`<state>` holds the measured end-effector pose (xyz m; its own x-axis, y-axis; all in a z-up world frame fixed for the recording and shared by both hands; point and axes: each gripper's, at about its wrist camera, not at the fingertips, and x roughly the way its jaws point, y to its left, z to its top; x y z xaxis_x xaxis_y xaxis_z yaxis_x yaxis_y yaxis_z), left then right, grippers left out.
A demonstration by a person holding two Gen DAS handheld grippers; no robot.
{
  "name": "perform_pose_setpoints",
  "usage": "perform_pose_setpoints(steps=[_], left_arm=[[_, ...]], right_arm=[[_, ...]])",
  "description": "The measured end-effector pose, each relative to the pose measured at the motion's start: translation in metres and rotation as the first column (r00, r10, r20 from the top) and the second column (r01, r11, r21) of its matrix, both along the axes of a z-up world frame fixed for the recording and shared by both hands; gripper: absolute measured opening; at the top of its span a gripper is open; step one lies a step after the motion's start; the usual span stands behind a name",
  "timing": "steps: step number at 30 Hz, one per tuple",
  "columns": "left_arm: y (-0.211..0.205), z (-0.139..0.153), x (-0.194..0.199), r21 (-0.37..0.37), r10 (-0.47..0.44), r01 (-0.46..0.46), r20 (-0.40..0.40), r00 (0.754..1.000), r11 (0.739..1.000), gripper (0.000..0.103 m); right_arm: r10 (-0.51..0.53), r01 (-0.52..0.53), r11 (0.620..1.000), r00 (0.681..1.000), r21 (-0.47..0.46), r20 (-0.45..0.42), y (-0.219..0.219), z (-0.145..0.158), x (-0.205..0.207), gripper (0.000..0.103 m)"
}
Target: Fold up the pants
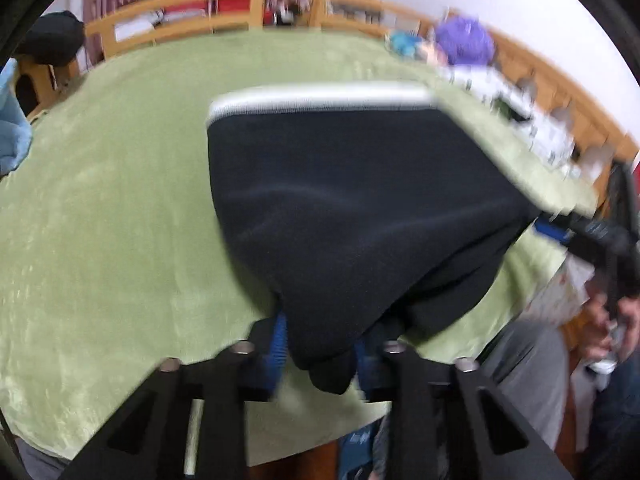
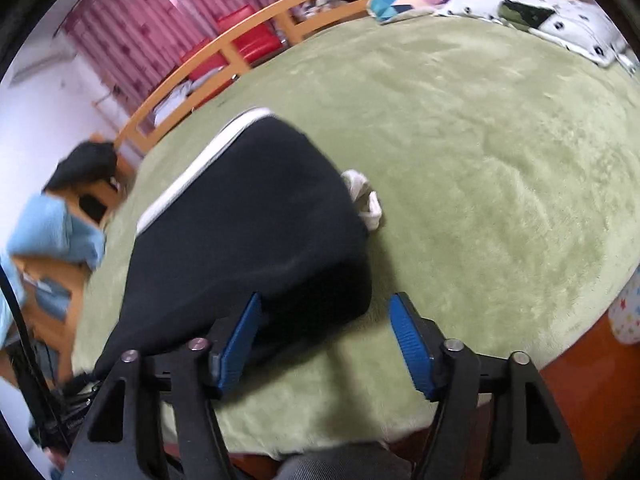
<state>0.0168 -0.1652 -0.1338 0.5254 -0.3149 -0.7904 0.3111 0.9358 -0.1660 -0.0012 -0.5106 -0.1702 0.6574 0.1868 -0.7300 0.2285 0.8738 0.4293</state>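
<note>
1. Left gripper (image 1: 320,354): both blue-padded fingers (image 1: 279,346) are clamped on a bunched fold of the black pants (image 1: 360,208); the cloth fills the gap between them and hangs below the pads

2. From that grip the pants run forward, ahead of the fingers, onto the green blanket (image 1: 100,200); the white waistband (image 1: 320,98) forms the far edge, well beyond the fingertips

3. Right gripper (image 2: 326,342): jaws stand apart, released, with bare blanket between them. The left-hand pad (image 2: 240,340) lies just beside the near edge of the pants; whether it touches the cloth cannot be told. The right-hand pad is clear of the garment

4. In the right wrist view the pants extend ahead and to the left of the fingers, waistband at the far left side; a small white piece of cloth (image 2: 366,198) shows at the garment's right edge, ahead of the fingers

5. Beyond the blanket: wooden rail (image 2: 224,46), spotted pillow (image 2: 532,16). Left view is motion-blurred
</note>
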Motion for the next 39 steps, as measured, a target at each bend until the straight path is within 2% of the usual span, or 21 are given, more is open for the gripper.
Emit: perform_pose_setpoints(steps=[2,3,7,10,11,12,16,18,21,22,23,24,26,28,30,32,34,35,36,37,39], left_arm=[[0.003,0.005,-0.008,0.011,-0.015,0.014,0.037,0.999,1.000,0.021],[0.003,-0.002,-0.009,0.039,-0.022,0.021,0.023,0.999,0.999,0.021],[0.008,-0.061,-0.007,0.119,0.007,0.009,-0.134,0.991,0.993,0.024],[0.014,-0.061,-0.007,0.083,-0.044,0.063,-0.211,0.976,0.995,0.028],[0.018,-0.058,-0.008,0.080,-0.054,0.074,-0.228,0.972,0.994,0.037],[0.021,-0.056,-0.010,0.082,-0.059,0.080,-0.229,0.972,0.993,0.044],[0.031,-0.043,-0.019,0.061,-0.075,0.086,-0.166,0.983,0.994,0.048],[0.037,-0.038,-0.017,0.014,-0.075,0.078,-0.151,0.986,0.997,0.057],[0.039,-0.029,-0.010,-0.008,-0.059,0.058,-0.132,0.990,0.998,0.058],[0.040,-0.026,-0.009,-0.012,-0.058,0.057,-0.126,0.990,0.998,0.058],[0.039,-0.023,-0.007,-0.013,-0.055,0.054,-0.115,0.992,0.998,0.058],[0.039,-0.020,-0.006,-0.017,-0.058,0.056,-0.106,0.993,0.998,0.058],[0.045,-0.016,-0.008,-0.020,-0.056,0.055,-0.088,0.995,0.998,0.058],[0.043,-0.011,-0.010,-0.031,-0.052,0.050,-0.065,0.997,0.998,0.058],[0.046,0.000,-0.015,-0.064,-0.054,0.052,-0.027,0.998,0.997,0.058],[0.045,0.004,-0.016,-0.087,-0.054,0.053,-0.007,0.998,0.995,0.060],[0.043,-0.001,-0.013,-0.096,-0.065,0.062,-0.023,0.998,0.993,0.063],[0.038,-0.008,-0.011,-0.087,-0.078,0.073,-0.050,0.996,0.993,0.063],[0.035,-0.013,-0.010,-0.076,-0.092,0.087,-0.070,0.993,0.993,0.063],[0.032,-0.018,-0.009,-0.060,-0.102,0.097,-0.084,0.991,0.993,0.063],[0.022,-0.029,-0.009,-0.010,-0.107,0.107,-0.100,0.989,0.994,0.063]], right_arm=[[0.006,-0.006,1.000,1.000,0.000,0.010,0.002,0.002,0.000,0.051],[0.013,-0.013,1.000,1.000,0.003,0.008,0.003,0.000,0.000,0.051],[0.063,-0.060,0.997,0.995,0.045,-0.072,0.006,-0.024,0.008,0.055],[0.077,-0.072,0.996,0.992,0.045,-0.104,0.008,-0.028,0.011,0.056],[0.075,-0.072,0.997,0.993,0.037,-0.096,0.008,-0.023,0.009,0.057],[0.079,-0.076,0.996,0.992,0.038,-0.094,0.010,-0.019,0.008,0.057],[0.153,-0.144,0.986,0.983,0.086,-0.100,0.033,-0.015,-0.002,0.060],[0.175,-0.162,0.982,0.975,0.099,-0.136,0.049,-0.024,0.000,0.060],[0.207,-0.170,0.965,0.961,0.199,-0.185,0.074,-0.043,0.006,0.060],[0.210,-0.169,0.961,0.961,0.219,-0.182,0.079,-0.047,0.007,0.059],[0.222,-0.176,0.952,0.960,0.250,-0.169,0.088,-0.049,0.007,0.050],[0.236,-0.189,0.944,0.959,0.270,-0.155,0.096,-0.049,0.008,0.023],[0.201,-0.169,0.957,0.972,0.236,-0.119,0.108,-0.045,0.011,0.012],[0.182,-0.157,0.950,0.981,0.269,-0.070,0.108,-0.040,0.014,0.009],[0.128,-0.139,0.915,0.990,0.379,0.055,0.098,-0.027,0.009,0.008],[0.087,-0.131,0.900,0.989,0.417,0.123,0.096,-0.022,0.001,0.008],[0.084,-0.098,0.918,0.995,0.384,0.054,0.105,-0.041,0.003,0.008],[0.095,-0.073,0.925,0.995,0.372,-0.043,0.112,-0.062,0.004,0.008],[0.087,-0.046,0.920,0.992,0.390,-0.088,0.112,-0.078,0.002,0.008],[0.060,-0.016,0.896,0.995,0.443,-0.084,0.109,-0.090,-0.005,0.008],[0.057,-0.014,0.885,0.995,0.465,-0.078,0.105,-0.090,-0.007,0.009]])
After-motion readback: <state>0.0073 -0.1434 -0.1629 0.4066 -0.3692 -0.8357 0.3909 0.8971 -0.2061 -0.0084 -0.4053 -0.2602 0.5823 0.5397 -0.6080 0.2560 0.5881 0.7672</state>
